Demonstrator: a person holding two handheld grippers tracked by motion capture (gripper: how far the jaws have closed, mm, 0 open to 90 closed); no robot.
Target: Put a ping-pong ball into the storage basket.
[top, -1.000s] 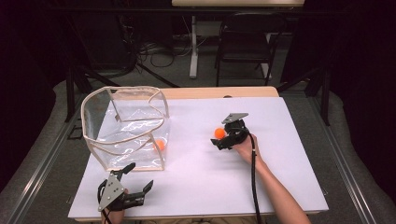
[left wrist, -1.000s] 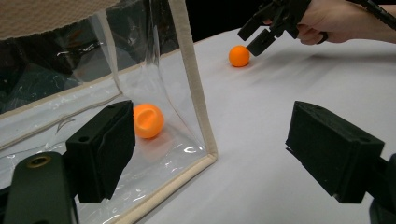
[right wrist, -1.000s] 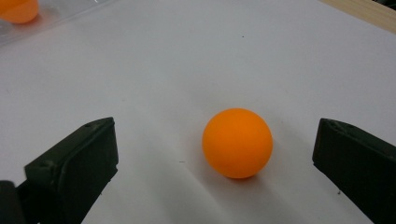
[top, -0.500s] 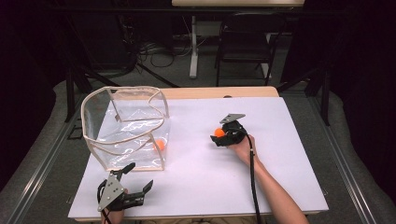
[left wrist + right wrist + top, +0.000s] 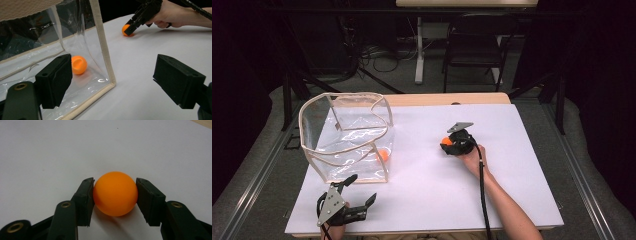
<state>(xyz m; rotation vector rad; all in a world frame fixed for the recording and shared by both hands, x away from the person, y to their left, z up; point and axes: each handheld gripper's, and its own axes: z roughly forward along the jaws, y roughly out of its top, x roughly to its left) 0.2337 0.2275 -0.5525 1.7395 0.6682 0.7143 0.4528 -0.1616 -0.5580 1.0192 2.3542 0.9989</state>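
Clear plastic bag (image 5: 347, 137) with beige trim stands open on the left of the white worktop (image 5: 512, 190); a second orange ball (image 5: 383, 155) lies inside it, at its near right corner. Bag is well apart from the right tool (image 5: 447, 144), open worktop between. Left tool (image 5: 359, 192) sits near the front edge just before the bag, jaws spread, nothing between them. Right tool's jaws have just closed and pinch the orange ball (image 5: 115, 193), pads on both sides. Ball is smooth, plain, round, resting on the worktop right of centre.
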